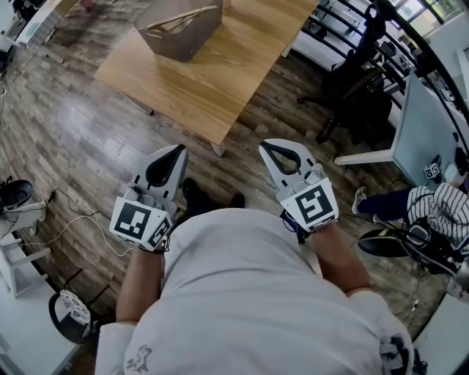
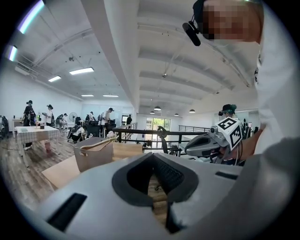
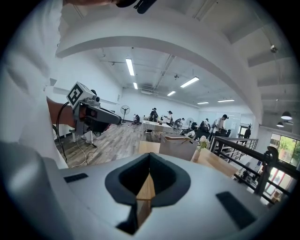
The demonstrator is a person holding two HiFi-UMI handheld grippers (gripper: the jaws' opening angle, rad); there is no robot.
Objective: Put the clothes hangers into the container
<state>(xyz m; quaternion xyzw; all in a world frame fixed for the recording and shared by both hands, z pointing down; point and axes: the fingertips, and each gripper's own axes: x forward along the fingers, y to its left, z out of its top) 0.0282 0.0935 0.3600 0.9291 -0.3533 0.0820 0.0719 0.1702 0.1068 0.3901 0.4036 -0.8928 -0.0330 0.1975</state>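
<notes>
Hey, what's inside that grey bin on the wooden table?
At least one light wooden clothes hanger lies across the open top of the grey tapered bin. The bin's walls hide its bottom, so the number of hangers and anything beneath them cannot be seen.

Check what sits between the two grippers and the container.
Head view: only bare floor, then bare tabletop up to the container. The left gripper and right gripper are shut, empty.

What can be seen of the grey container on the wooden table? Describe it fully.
The container is a grey-brown bin with an open top and walls that taper downward. It stands upright on the light wooden table. Pale wooden hangers lie in its opening and reach the rim. Only the table and the hangers touch it. Its material cannot be told.
</notes>
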